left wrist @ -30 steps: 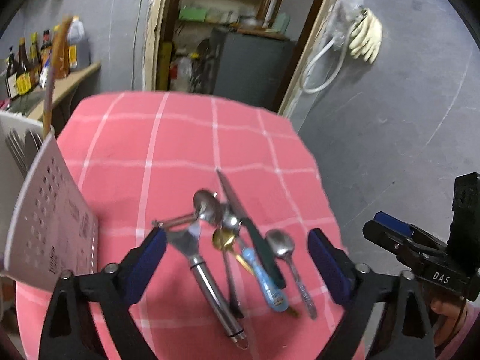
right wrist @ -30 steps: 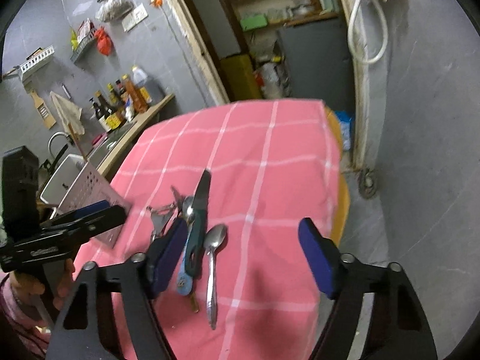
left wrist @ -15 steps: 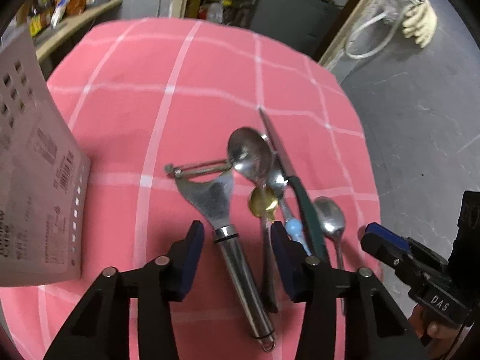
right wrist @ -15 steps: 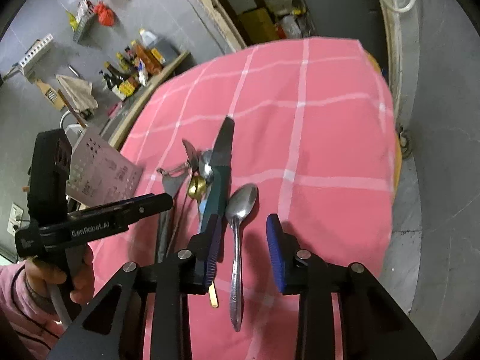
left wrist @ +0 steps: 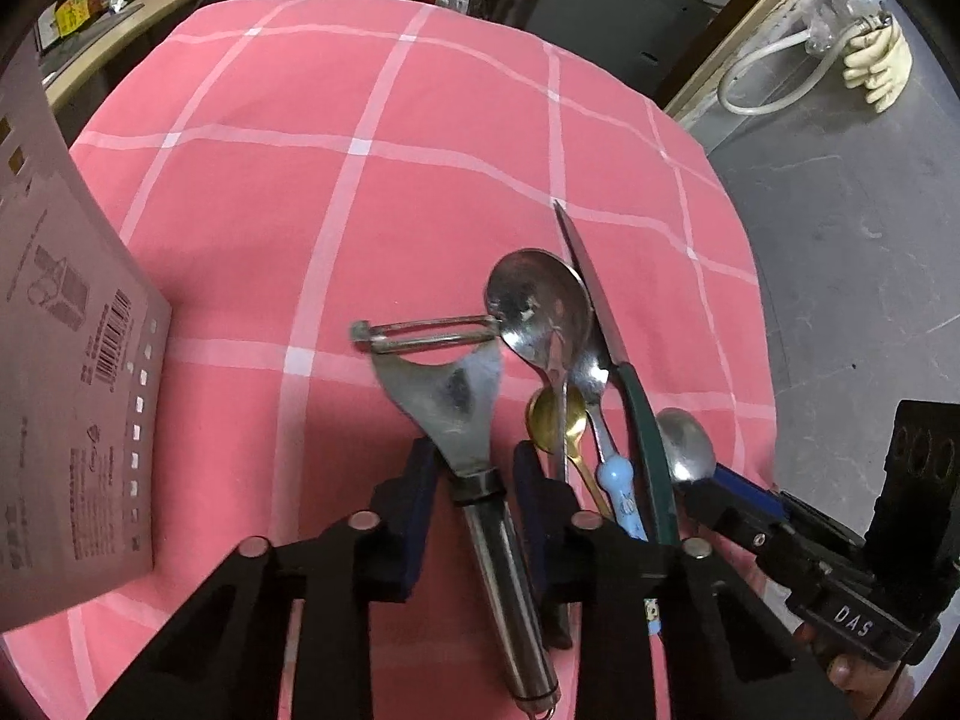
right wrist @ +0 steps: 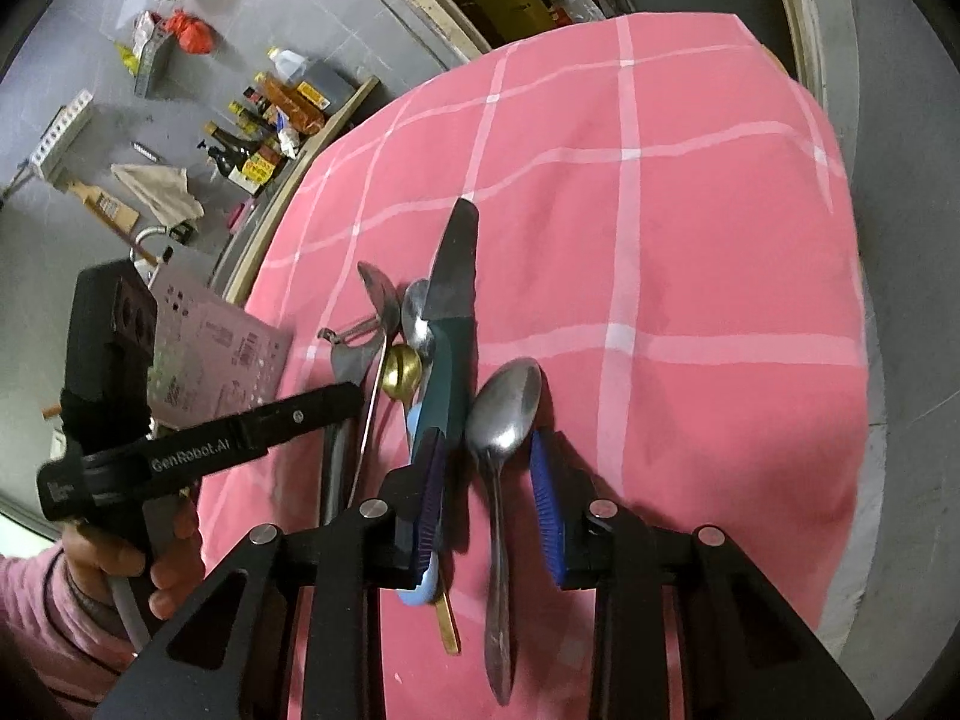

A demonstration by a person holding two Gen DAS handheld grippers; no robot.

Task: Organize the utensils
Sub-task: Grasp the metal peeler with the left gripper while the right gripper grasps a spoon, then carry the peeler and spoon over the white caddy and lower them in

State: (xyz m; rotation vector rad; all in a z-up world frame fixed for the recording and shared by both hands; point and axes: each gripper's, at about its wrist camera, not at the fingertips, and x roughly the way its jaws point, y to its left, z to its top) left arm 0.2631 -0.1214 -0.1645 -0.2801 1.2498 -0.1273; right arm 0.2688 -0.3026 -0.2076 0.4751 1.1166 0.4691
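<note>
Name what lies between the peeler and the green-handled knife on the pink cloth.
In the left wrist view, between the peeler and the green-handled knife lie a large steel spoon, a gold spoon and a blue-handled spoon, overlapping.

Pink checked cloth (left wrist: 336,138) covers the surface. Perforated grey panel w/ barcode (left wrist: 72,372) stands at its left edge. Bottles (right wrist: 264,126) crowd a wooden shelf (right wrist: 312,138) by the grey wall. White hose (left wrist: 774,72) & pale gloves (left wrist: 876,60) hang on far wall, right of a dark cabinet (left wrist: 606,6). Beige rag (right wrist: 159,192) hangs near the shelf.
</note>
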